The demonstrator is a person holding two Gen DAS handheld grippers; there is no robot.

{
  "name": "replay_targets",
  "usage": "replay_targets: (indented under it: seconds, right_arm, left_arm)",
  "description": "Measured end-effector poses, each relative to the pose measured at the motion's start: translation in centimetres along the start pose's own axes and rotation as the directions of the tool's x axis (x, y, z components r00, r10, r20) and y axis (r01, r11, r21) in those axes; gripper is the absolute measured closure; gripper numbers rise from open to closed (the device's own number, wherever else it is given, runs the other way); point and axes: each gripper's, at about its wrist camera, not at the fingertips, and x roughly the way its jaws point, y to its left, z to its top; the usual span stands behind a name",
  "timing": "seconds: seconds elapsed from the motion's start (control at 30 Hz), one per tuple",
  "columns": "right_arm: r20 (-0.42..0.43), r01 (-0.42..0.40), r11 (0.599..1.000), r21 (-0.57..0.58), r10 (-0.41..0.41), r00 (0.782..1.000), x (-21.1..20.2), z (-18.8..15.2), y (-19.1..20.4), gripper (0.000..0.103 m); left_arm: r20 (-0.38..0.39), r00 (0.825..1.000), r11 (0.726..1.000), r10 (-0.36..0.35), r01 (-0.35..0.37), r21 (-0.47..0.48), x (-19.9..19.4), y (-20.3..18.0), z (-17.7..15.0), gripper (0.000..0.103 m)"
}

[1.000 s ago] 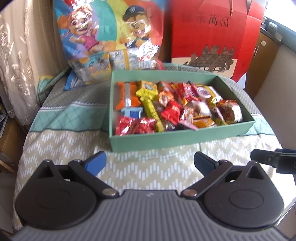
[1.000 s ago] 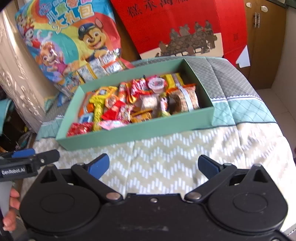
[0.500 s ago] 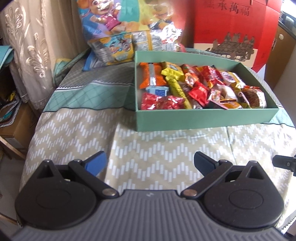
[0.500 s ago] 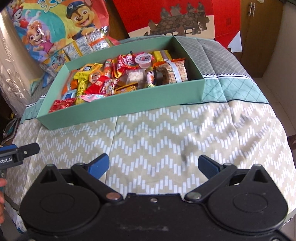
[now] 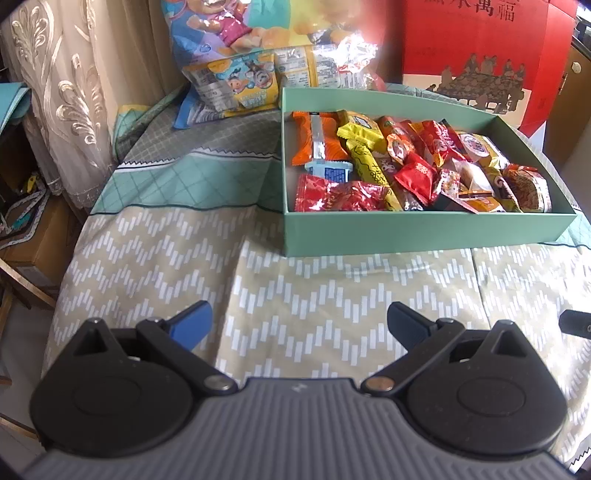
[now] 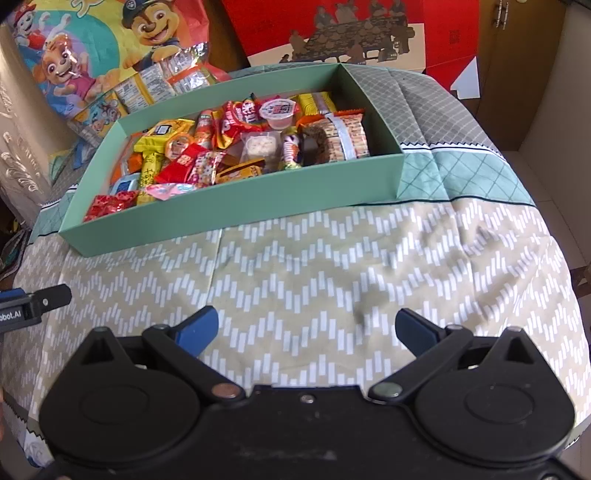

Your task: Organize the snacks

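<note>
A shallow green box [image 5: 424, 232] [image 6: 236, 206] stands on the patterned tablecloth, filled with several wrapped snacks in red, yellow and orange [image 5: 384, 162] [image 6: 229, 147]. A jelly cup [image 6: 277, 110] lies near the box's back wall. My left gripper [image 5: 298, 323] hovers open over the cloth, well short of the box's near-left corner, nothing between its blue fingertips. My right gripper [image 6: 306, 330] is open too, empty, in front of the box's long side. The left tool's tip [image 6: 33, 306] shows at the right wrist view's left edge.
A cartoon-dog snack bag [image 5: 258, 59] [image 6: 110, 51] leans behind the box with small packets at its foot. A red gift box [image 5: 480, 55] [image 6: 369, 33] stands at the back. A curtain [image 5: 66, 92] hangs left; wooden cabinet doors [image 6: 517, 74] are right. The table edge curves near both grippers.
Both grippers have drawn back from the green box, which now looks farther away and more to the right in the left wrist view. Both stay open and empty.
</note>
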Motion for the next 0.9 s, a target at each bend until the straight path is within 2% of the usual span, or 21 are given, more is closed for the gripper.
replay_targets:
  seconds: [0.57,0.9]
  right_arm:
    - [-0.011,0.014,1.000,-0.002,-0.014,1.000,0.8,1.0,0.1,0.000]
    - [-0.005,0.016,1.000,0.002,-0.016,1.000,0.8,1.3,0.0,0.000]
  left_arm:
    - [-0.016,1.000,1.000,0.015,-0.015,-0.005,0.8,0.1,0.6,0.000]
    - [0.001,1.000,1.000,0.030,-0.030,0.007,0.6,-0.2,1.1,0.000]
